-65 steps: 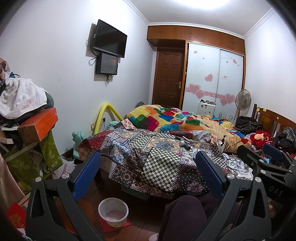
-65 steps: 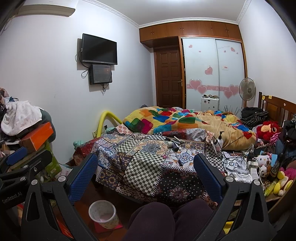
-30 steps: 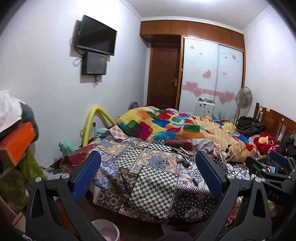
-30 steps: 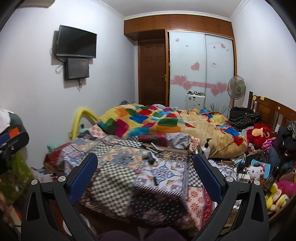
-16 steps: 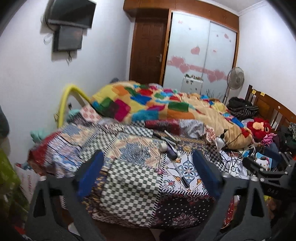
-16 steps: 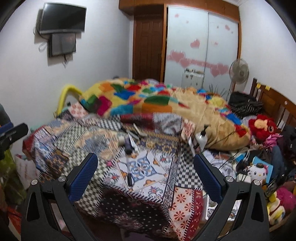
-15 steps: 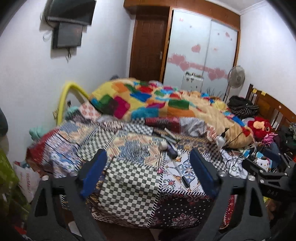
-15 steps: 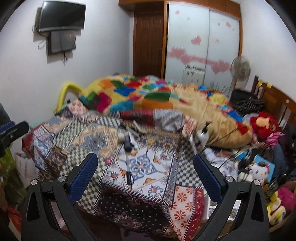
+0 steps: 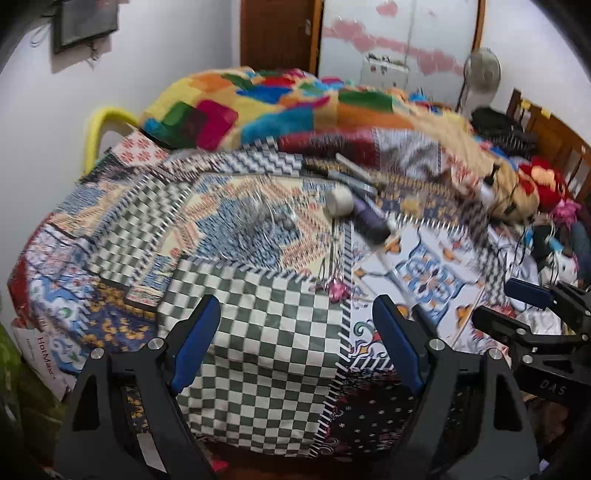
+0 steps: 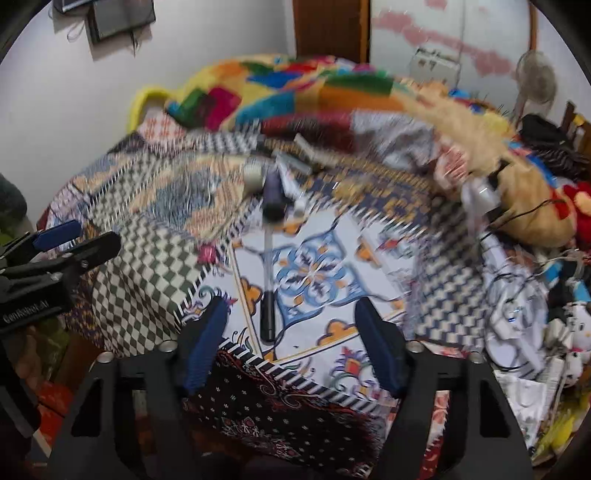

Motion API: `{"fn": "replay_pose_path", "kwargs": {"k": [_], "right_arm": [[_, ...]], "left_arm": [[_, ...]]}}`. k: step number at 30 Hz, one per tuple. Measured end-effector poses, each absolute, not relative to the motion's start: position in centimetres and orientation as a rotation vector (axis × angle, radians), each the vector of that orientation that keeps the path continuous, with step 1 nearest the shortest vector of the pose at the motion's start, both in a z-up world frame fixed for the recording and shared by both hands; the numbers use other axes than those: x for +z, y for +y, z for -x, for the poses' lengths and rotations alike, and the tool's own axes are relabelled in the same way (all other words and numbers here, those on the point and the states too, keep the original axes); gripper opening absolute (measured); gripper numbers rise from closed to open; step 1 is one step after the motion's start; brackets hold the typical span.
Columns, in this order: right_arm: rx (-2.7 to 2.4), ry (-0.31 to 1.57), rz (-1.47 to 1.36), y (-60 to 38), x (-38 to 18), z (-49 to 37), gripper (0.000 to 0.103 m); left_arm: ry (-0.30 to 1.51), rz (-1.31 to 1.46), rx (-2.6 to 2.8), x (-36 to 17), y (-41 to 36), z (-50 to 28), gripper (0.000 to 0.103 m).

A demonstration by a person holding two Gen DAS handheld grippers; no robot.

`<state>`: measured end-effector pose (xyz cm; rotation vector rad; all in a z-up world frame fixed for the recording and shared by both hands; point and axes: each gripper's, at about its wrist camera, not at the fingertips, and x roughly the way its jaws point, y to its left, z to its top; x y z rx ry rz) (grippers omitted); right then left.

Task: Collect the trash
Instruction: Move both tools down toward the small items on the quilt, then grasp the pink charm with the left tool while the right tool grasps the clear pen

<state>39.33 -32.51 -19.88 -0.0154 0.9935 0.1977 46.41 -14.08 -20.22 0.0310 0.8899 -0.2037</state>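
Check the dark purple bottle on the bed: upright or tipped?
Tipped. The dark purple bottle lies on its side on the patchwork bedspread, beside a whitish roll. No gripper touches it.

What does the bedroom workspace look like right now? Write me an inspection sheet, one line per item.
Surface: patchwork bedspread covering the bed, rumpled.
Job's things: small pink wrapper on the spread; clear crumpled plastic further back.
Clutter: tape roll, dark cylinder, pen, colourful blanket, soft toys at the right.
Grippers: left gripper and right gripper both closing, nothing between the jaws.
Cables: black cable and a tangle of white leads at the right.
Surroundings: wooden door, standing fan, wall screen.
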Motion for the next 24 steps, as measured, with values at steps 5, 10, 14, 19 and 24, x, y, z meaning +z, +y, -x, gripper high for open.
{"fn": "replay_pose_path", "kwargs": {"k": [5,10,14,19,24], "right_arm": [[0.235,1.054,0.026,-31.4,-22.9,-41.4,0.048],[0.281,1.096,0.023,-30.8,-24.6,-42.5,0.030],[0.309,1.108,0.026,-30.7,-25.2,-43.0,0.023],[0.326,1.097,0.056,-30.1,-25.4,-43.0,0.017],[0.327,1.090,0.039,-30.5,-25.5,-43.0,0.013]], "left_arm": [[0.977,0.031,-0.237,-23.5,-14.4,-48.7,0.085],[1.017,0.028,-0.256,-25.3,-15.3,-50.6,0.083],[1.045,0.013,-0.294,-26.4,-16.5,-51.6,0.068],[1.064,0.009,-0.319,-27.2,-17.7,-52.4,0.053],[1.055,-0.012,-0.280,-27.4,-18.6,-52.8,0.053]]}}
